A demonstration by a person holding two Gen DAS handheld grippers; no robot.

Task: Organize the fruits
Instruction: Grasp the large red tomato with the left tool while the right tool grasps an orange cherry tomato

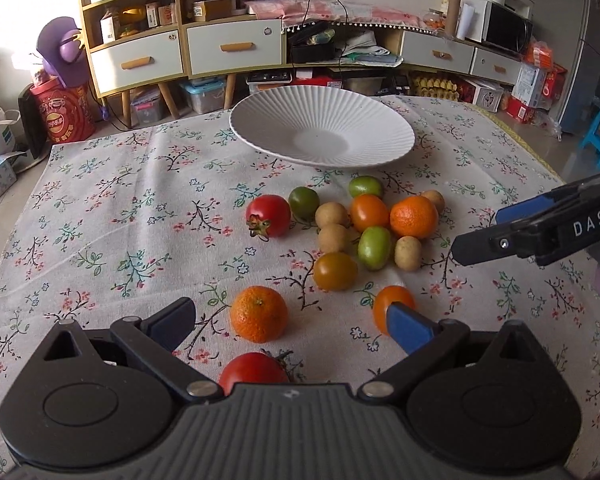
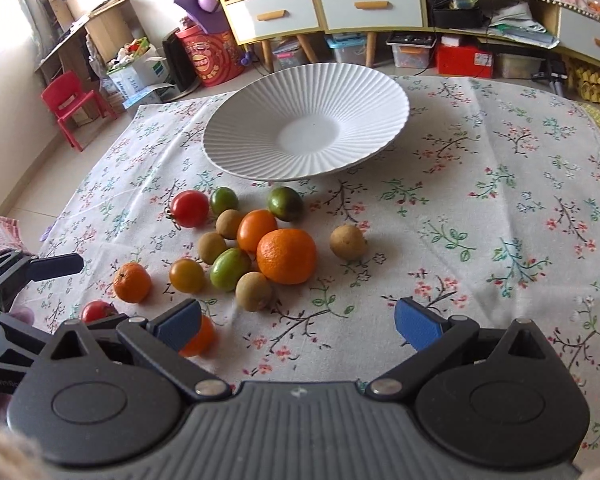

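Note:
A white ribbed plate (image 1: 260, 116) (image 2: 240, 136) sits empty at the far side of the floral tablecloth. In front of it lies a cluster of several fruits: a large mandarin (image 1: 414, 217) (image 2: 286, 256), a red tomato (image 1: 269, 216) (image 2: 189, 209), green and orange tomatoes and brown longans. My left gripper (image 1: 296, 316) is open, with a small mandarin (image 1: 259, 314) (image 2: 132, 282) between its fingers and untouched; a second red tomato (image 1: 254, 372) lies just under it. My right gripper (image 2: 298, 322) is open over bare cloth, and an orange tomato (image 2: 200, 338) sits behind its left finger.
A cabinet with drawers (image 1: 224, 46), storage boxes and a red drum (image 1: 62, 114) stand on the floor beyond the table. A red child's chair (image 2: 76, 104) is at far left. The cloth's right half (image 2: 500, 208) holds no fruit.

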